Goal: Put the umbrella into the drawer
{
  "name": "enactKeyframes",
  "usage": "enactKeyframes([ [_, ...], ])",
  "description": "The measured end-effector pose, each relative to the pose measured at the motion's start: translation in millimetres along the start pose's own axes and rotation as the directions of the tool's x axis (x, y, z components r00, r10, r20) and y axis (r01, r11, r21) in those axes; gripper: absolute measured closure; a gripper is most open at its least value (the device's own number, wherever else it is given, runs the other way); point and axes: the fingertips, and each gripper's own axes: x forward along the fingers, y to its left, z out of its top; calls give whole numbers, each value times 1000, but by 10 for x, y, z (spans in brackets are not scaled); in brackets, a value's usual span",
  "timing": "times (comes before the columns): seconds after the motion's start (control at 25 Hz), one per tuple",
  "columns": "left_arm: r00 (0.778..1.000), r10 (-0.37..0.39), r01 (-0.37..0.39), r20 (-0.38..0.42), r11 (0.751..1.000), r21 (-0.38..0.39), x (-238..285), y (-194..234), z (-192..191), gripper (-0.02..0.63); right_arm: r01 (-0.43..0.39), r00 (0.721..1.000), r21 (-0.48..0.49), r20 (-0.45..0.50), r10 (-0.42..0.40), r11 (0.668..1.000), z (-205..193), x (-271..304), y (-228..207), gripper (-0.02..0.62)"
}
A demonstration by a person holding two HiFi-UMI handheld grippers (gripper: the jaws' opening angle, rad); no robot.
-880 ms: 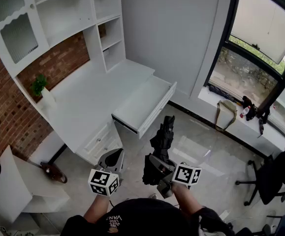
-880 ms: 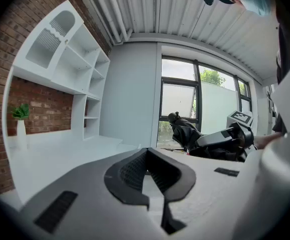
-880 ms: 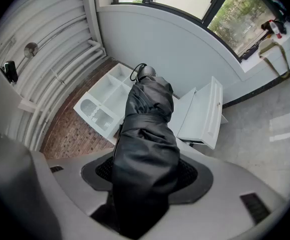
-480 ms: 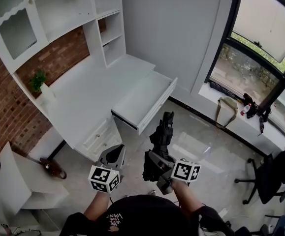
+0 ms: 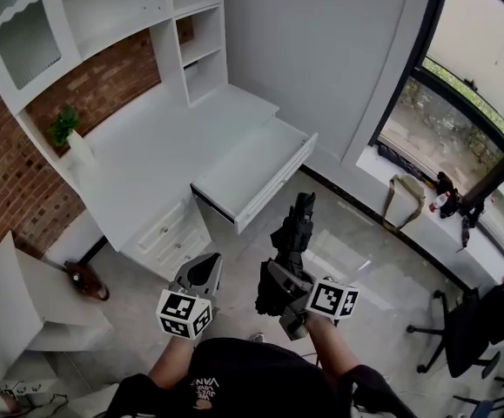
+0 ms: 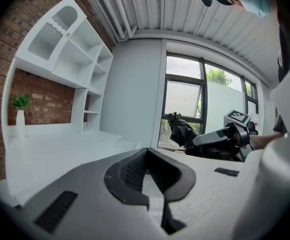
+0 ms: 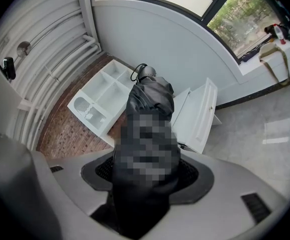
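One white counter (image 5: 160,159) stands with its drawer (image 5: 253,169) pulled open. Apart from it, above the floor (image 5: 382,259), the folded black umbrella (image 5: 293,233) juts from the right claw (image 5: 274,287), which is clenched around it. Beside it, the left claw (image 5: 205,266) seems closed and empty.

Upper left: white shelf unit (image 5: 121,7) with one glazed door, brick wall (image 5: 8,190) behind it. Small green plant (image 5: 60,126) in a white vase at the left edge of the white desk top (image 5: 147,159). Right side: dark-framed window (image 5: 460,85), beige bag (image 5: 401,200) on the ledge below. Lower right: black office chair (image 5: 473,316) on pale glossy floor (image 5: 382,268).
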Motion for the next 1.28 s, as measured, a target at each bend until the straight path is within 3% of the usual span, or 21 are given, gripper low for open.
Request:
enactKeyframes([
  [0.36, 999, -28, 28, -25, 999, -16, 512, 288, -6, 600, 25, 1000, 19, -2, -25, 999, 294, 387, -246, 321],
  [0.88, 990, -136, 136, -39, 991, 3, 1576, 1382, 401, 600, 103, 992, 40, 69, -105, 994, 1103, 1666, -460, 321],
  [1.28, 974, -220, 222, -62, 974, 38, 2080, 1960, 579, 600, 152, 981, 84, 113, -161, 985, 1461, 2432, -628, 321],
])
